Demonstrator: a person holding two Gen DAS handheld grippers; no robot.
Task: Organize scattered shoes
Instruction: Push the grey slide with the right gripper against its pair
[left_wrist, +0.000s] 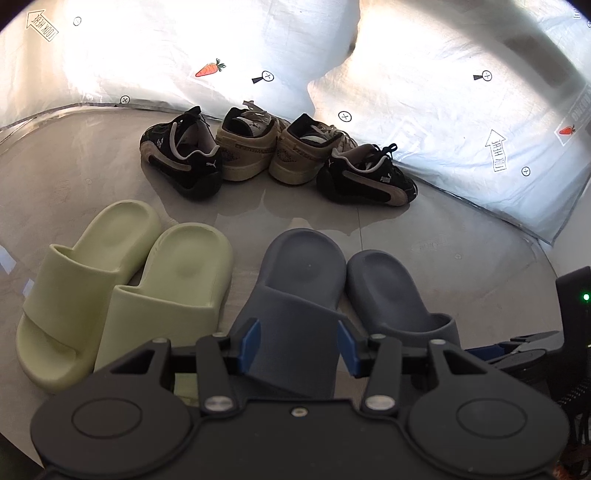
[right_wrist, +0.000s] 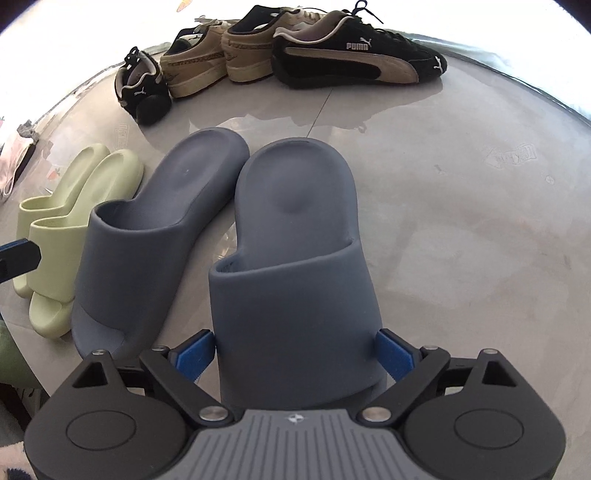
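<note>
my right gripper (right_wrist: 295, 354) has its jaws spread wide around the strap of one grey slide (right_wrist: 295, 258), pads just beside it, whether they touch i cannot tell. my left gripper (left_wrist: 300, 345) has its jaws partly apart over the other grey slide (left_wrist: 295, 295). green slides (left_wrist: 122, 280) sit paired at nine o'clock on the floor (left_wrist: 424, 236), sneakers (left_wrist: 273, 155) at twelve.

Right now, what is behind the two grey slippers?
Behind the grey slippers stands a row of four shoes by the white sheet: two tan sneakers in the middle, a black sneaker at each end. The tan pair's toes are hidden.
</note>
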